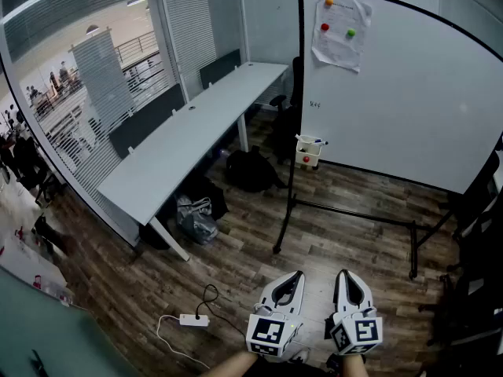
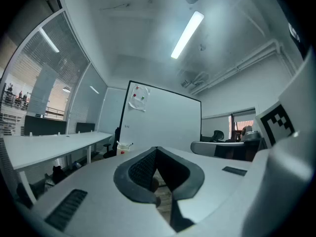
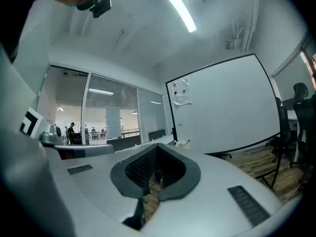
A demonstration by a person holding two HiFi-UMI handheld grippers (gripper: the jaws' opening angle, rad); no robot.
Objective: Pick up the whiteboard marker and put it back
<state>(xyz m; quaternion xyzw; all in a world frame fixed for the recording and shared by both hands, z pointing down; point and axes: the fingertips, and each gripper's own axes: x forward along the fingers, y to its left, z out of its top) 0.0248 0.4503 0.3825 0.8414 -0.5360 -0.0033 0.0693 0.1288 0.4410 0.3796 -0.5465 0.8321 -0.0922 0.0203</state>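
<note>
The whiteboard stands on a black frame across the room. A small white holder hangs at its lower left edge, and a marker with a dark cap lies across the holder's top. Both grippers are low in the head view, held level, far from the board and side by side. My left gripper is shut with nothing between its jaws, and so is my right gripper. The left gripper view shows the left gripper aimed at the whiteboard and holder. The right gripper faces the whiteboard too.
A long white desk runs along the glass wall at the left, with a black backpack and bags on the floor beside it. A power strip with its cable lies near my feet. Dark office chairs stand at the right.
</note>
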